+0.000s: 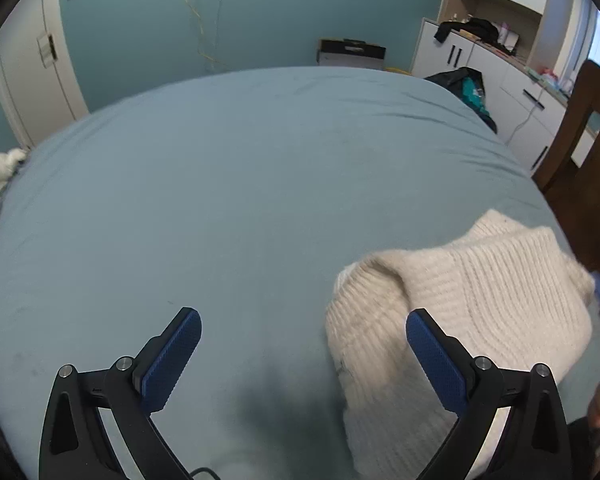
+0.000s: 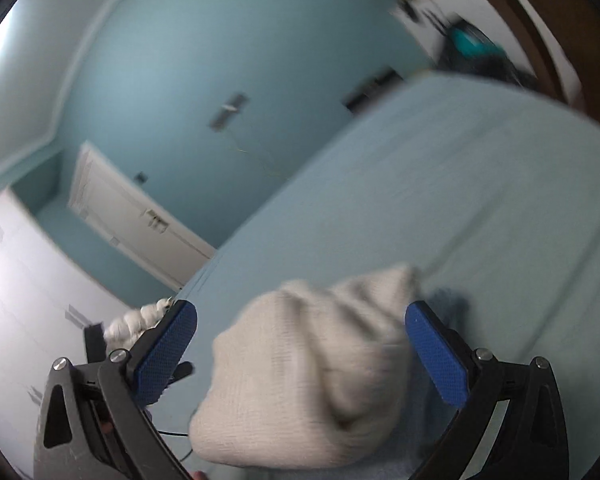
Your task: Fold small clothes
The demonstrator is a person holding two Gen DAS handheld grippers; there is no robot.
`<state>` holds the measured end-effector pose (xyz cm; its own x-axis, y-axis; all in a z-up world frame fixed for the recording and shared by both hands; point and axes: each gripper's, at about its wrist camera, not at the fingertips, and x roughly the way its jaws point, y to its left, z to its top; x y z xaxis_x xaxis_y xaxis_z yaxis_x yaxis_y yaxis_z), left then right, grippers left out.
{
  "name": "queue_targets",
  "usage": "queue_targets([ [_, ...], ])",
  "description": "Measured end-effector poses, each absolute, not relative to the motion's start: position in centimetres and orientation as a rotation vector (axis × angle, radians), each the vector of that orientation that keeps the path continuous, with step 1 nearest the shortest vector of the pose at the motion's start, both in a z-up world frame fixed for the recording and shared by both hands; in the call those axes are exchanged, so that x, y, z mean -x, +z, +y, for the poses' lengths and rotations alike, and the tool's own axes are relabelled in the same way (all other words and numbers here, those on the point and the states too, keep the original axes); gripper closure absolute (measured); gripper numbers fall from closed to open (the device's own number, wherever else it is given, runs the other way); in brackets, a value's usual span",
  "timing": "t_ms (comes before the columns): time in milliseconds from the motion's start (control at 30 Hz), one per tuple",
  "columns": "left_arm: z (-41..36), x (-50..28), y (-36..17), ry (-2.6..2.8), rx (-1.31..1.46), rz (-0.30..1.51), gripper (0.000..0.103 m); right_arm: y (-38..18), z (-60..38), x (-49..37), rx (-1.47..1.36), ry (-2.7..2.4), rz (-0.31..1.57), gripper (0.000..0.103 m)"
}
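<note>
While the bed [image 1: 260,160] is mostly bare, the white knit garment [image 1: 460,300] sits bunched lower right, unfolded by my read. Left gripper [image 1: 304,356] and right gripper [image 2: 300,356] both spread, holding nothing.

Soft, even daylight filled the left wrist view, which was sharp across the bed [image 1: 260,168] and bowed its far edge into a curve; the frame corners went black. A dim shadow [image 1: 284,412] lay on the sheet near the bed's near edge. The cream knit [image 1: 480,292] blurred only at its right end. The right wrist view was tilted and smeared by motion: the knit [image 2: 300,372] and the door [image 2: 140,216] were soft. Glare [image 2: 4,40] burned out the left edge.
</note>
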<state>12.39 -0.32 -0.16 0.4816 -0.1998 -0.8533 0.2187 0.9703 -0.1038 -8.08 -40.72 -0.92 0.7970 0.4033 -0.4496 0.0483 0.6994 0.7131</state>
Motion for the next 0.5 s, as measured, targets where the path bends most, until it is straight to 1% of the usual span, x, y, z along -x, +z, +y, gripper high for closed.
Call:
queue_targets([
  [33,0.0,-13.0,-0.6,-0.271,0.001,1.061,0.000,-1.8,-41.3,7.6,-0.815,0.193,0.675,0.001],
  [100,1.1,-14.8,-2.5,-0.345,0.115,1.164,0.000,-3.6,-42.2,6.7,-0.900,0.187,0.750,0.001],
  [200,2.3,-16.6,-6.6,-0.472,0.360,1.346,0.000,-6.5,-42.6,5.1,-1.057,0.256,0.862,0.001],
  [267,2.8,-16.5,-9.4,-0.523,0.519,1.431,0.000,-8.6,-42.5,4.1,-1.131,0.278,0.950,0.001],
  [400,3.1,-16.3,-13.1,-0.595,0.769,1.507,0.000,-11.7,-41.8,2.8,-1.198,0.273,1.083,0.001],
  [467,2.9,-16.1,-14.4,-0.622,0.847,1.512,0.000,-13.1,-41.3,2.2,-1.231,0.289,1.120,0.001],
  [500,2.8,-15.9,-14.9,-0.631,0.890,1.514,0.000,-14.4,-41.1,2.1,-1.294,0.322,1.122,0.001],
])
